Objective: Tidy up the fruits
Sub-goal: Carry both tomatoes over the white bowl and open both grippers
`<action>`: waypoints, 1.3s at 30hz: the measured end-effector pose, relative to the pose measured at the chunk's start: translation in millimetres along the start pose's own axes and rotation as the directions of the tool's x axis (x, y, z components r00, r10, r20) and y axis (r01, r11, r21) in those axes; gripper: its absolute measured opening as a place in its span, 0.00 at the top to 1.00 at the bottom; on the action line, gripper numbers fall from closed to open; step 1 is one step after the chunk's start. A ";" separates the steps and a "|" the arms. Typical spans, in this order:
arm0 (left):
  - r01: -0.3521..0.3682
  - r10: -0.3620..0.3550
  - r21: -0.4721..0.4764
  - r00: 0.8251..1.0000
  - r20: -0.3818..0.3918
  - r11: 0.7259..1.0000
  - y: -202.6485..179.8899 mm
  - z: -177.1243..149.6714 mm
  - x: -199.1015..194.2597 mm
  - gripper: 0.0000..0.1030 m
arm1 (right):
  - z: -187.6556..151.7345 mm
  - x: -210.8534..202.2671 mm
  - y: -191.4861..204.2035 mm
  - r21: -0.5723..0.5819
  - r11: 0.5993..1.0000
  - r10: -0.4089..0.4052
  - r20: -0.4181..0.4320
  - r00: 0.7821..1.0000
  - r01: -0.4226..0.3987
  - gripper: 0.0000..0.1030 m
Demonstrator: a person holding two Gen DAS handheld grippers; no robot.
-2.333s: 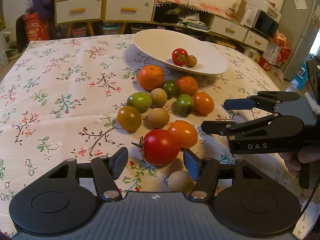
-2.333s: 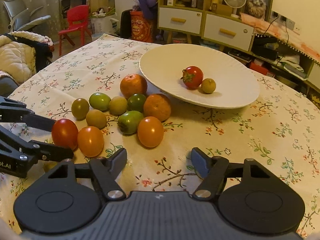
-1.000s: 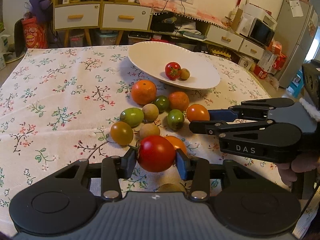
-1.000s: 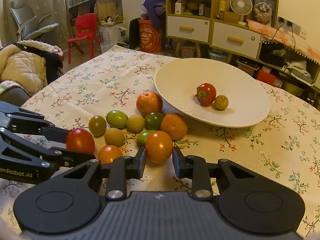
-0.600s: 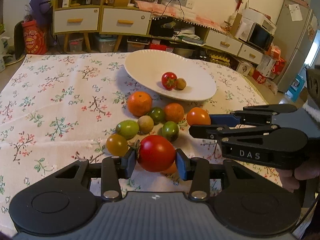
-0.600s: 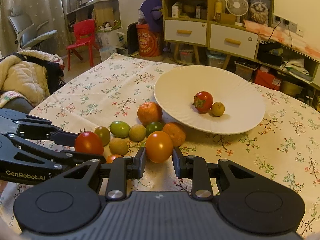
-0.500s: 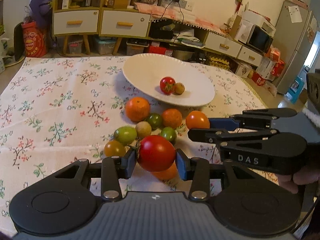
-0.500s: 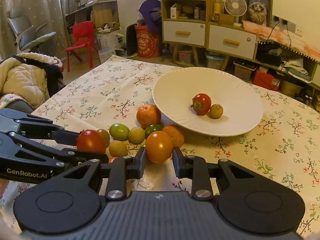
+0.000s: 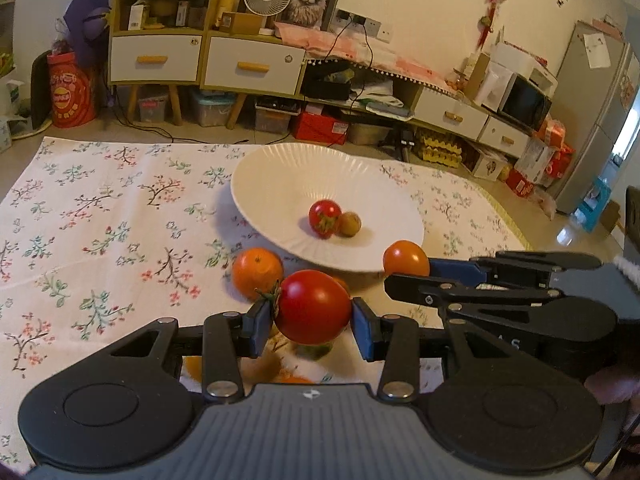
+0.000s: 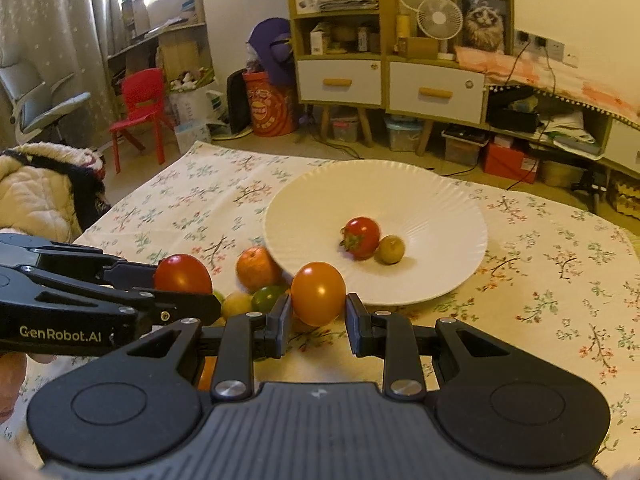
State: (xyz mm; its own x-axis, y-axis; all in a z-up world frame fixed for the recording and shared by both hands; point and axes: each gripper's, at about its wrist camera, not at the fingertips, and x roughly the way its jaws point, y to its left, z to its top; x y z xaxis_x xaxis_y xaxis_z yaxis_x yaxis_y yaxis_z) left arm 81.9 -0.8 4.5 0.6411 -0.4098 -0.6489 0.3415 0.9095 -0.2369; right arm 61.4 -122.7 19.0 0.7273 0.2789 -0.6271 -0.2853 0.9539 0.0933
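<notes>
The left gripper (image 9: 312,326) has its fingers closed on a large red tomato with a green stalk (image 9: 313,307), clear of the floral tabletop (image 9: 100,216). The right gripper (image 10: 316,322) has its fingers closed on a smooth orange tomato (image 10: 318,293), also clear of the cloth. Both fruits hang just short of the near rim of the wide white ribbed plate (image 9: 280,176), which already holds a small red tomato (image 9: 324,218) touching a small brownish-yellow fruit (image 9: 349,224).

The step in hand looks like carrying both fruits over the rim and setting them down inside. To do it well, each fruit should clear the rim with room to spare, since the plate is shallow and a knock could tip it. Lower each one until it sits on the plate before opening, because round fruit released from above will likely roll. Aim for bare plate on either side of the two fruits already there, and keep the two grippers apart so their fingers do not clash. Keep the squeeze gentle, as ripe tomatoes bruise. The round orange citrus fruit (image 9: 257,273) and the others on the cloth remain for later trips.
</notes>
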 end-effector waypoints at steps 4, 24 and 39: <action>0.000 0.000 -0.015 1.000 -0.001 1.000 -0.6 7.5 6.5 0.62 | 3.6 1.1 -8.0 0.018 1.000 -0.011 0.012 1.000 0.011 0.75; -0.049 0.049 0.002 0.999 -0.009 0.999 -2.9 47.7 66.3 0.62 | 18.9 26.1 -48.8 0.035 0.998 -0.060 0.006 0.998 0.060 0.75; -0.018 0.012 -0.080 0.998 -0.069 0.997 -4.7 80.5 117.9 0.62 | 22.4 53.6 -56.5 0.019 0.998 -0.064 -0.034 0.997 0.064 0.75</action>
State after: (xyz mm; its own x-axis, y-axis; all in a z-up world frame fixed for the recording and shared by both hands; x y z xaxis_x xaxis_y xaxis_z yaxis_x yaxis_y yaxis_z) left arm 211.1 -59.0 -12.7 0.5960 -0.3927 -0.7004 0.2743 0.9194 -0.2821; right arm 130.4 -159.2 -2.6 0.7224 0.2136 -0.6576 -0.2257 0.9718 0.0677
